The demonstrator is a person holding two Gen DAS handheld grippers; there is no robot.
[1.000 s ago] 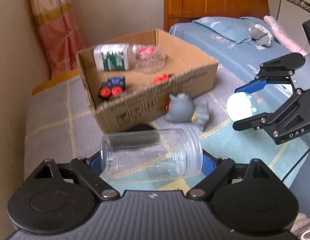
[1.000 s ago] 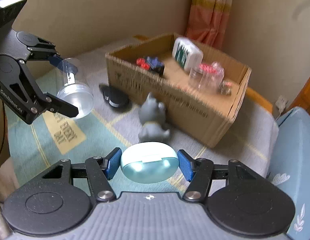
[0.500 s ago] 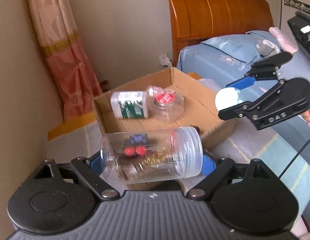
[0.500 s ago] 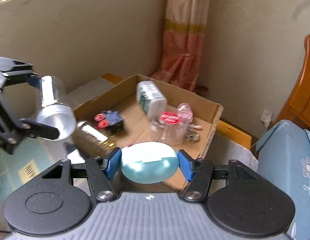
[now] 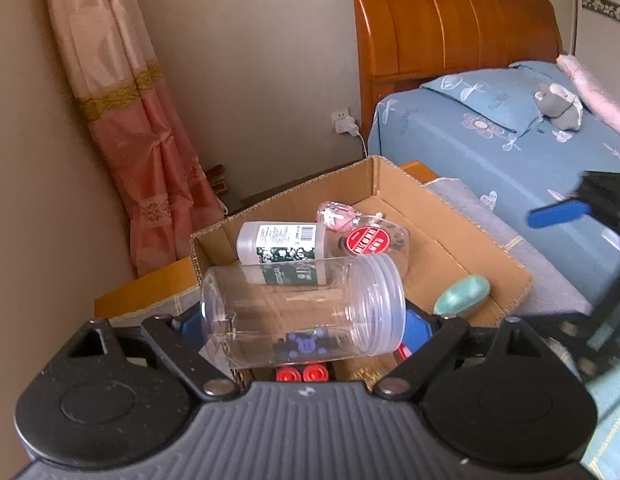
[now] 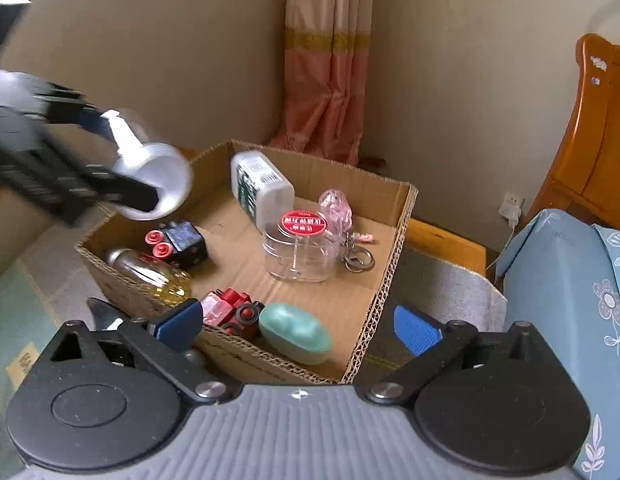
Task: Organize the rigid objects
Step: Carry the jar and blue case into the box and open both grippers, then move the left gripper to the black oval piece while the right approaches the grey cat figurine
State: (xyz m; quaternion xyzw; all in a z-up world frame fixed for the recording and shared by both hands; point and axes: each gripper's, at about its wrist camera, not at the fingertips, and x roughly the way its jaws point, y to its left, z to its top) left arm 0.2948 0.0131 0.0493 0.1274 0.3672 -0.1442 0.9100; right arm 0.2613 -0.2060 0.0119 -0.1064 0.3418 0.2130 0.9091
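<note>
Room: I'm in a bedroom corner, with a pink curtain (image 6: pixel 330 60), an orange wooden headboard (image 5: pixel 450 28) and a bed (image 5: pixel 510 140) under a blue floral sheet.
Surface: the cardboard box (image 6: pixel 394 264) sits on a grey blanket with pale lines.
Just changed: half a second ago my right tool (image 6: pixel 297 326) was clamped on the mint-green oval case (image 6: pixel 295 332); now its blue pads are spread wide with nothing between them, and the case lies inside the box at the 6 o'clock corner in the right wrist view.
Meaning: I judge that item as sorted, so the right side is free for another pick.
Left tool (image 5: pixel 305 320): gripping the clear plastic jar (image 5: pixel 301 312), held on its side above the box with its threaded mouth towards 3 o'clock.
Jar contents: none that I can see; what shows through it lies in the box below.
Next: I expect the jar goes into the box.
Box contents: white bottle (image 6: pixel 261 188) with a green label at 12 o'clock; small clear jar with a red lid (image 6: pixel 299 248) at centre; pink transparent piece (image 6: pixel 336 208) and key ring (image 6: pixel 358 260) towards 2 o'clock; dark toy with red wheels (image 6: pixel 177 240) at 9 o'clock; golden bottle (image 6: pixel 149 274) at 8 o'clock; red toy vehicle (image 6: pixel 231 310) just beside the case.
</note>
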